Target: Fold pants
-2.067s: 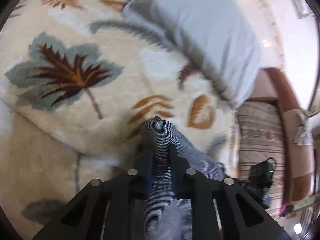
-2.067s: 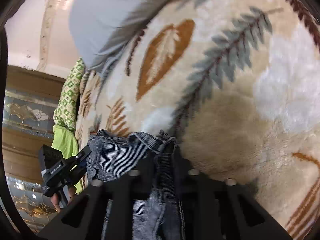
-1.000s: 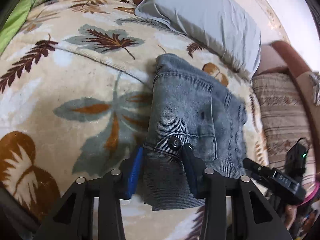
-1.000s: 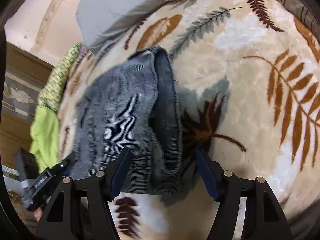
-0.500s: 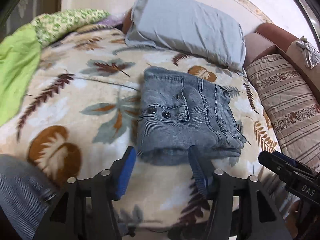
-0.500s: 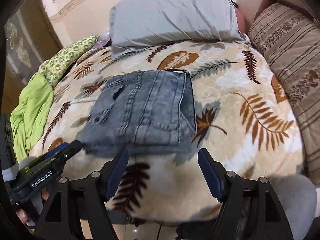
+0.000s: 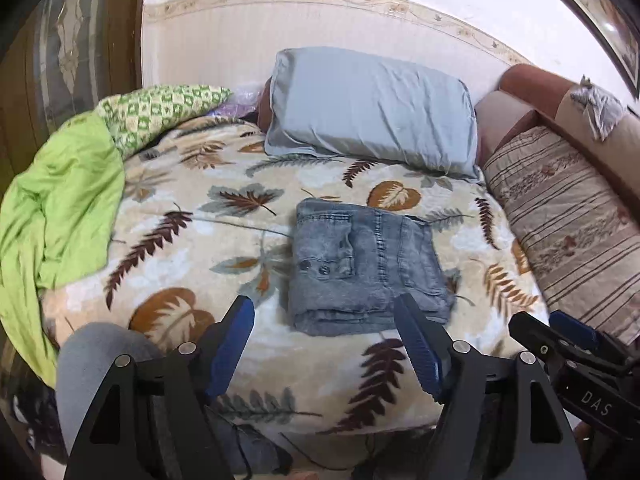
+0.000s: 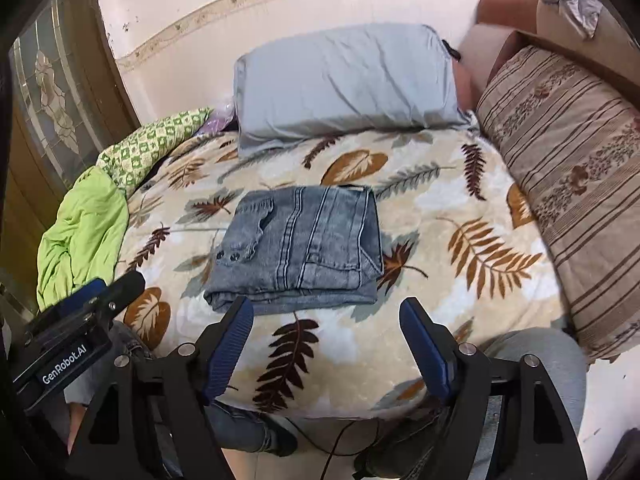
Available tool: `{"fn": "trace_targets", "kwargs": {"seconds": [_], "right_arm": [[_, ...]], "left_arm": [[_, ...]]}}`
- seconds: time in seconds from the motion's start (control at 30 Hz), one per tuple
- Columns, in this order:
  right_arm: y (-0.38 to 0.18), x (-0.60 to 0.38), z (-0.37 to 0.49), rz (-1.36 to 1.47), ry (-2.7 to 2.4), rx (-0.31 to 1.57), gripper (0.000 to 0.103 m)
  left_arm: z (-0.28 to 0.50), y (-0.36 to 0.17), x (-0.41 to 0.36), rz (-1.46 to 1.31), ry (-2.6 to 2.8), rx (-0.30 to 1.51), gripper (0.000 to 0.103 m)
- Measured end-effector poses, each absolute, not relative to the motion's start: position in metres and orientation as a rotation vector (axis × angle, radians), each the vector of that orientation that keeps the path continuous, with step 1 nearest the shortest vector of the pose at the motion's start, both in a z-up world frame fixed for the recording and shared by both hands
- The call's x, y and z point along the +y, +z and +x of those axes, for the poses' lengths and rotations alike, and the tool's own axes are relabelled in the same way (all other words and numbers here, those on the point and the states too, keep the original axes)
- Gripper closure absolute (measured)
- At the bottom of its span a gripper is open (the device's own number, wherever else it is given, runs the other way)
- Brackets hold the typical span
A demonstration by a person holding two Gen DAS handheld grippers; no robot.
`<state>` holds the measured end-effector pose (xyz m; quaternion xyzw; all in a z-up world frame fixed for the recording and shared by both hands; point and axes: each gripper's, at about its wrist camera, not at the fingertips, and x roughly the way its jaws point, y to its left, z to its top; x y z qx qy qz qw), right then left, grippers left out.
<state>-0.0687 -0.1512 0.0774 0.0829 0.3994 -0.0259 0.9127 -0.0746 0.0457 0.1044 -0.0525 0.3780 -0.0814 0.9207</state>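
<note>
Both grippers hang above the near edge of the bed (image 7: 120, 288), angled down. The left gripper (image 7: 324, 312) and right gripper (image 8: 326, 314) have just been opening; nothing sits between their jaws.

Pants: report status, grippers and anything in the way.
Left gripper and right gripper jaws open, just widened, nothing between them. Pants folded flat on leaf blanket. Nothing on top of them.

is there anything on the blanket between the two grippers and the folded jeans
Nothing visible. Only bare leaf-print blanket lies between the folded jeans and both the left gripper and the right gripper, whose jaws stand open and empty.
</note>
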Motion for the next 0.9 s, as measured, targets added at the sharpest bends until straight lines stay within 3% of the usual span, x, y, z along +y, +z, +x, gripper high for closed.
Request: {"fn": "trace_targets", "kwargs": {"seconds": [0.9], "right_arm": [[0.077, -0.15, -0.069, 0.186, -0.039, 0.83, 0.026]], "left_arm": [[-0.052, 0.103, 0.048, -0.064, -0.157, 0.83, 0.03]]}}
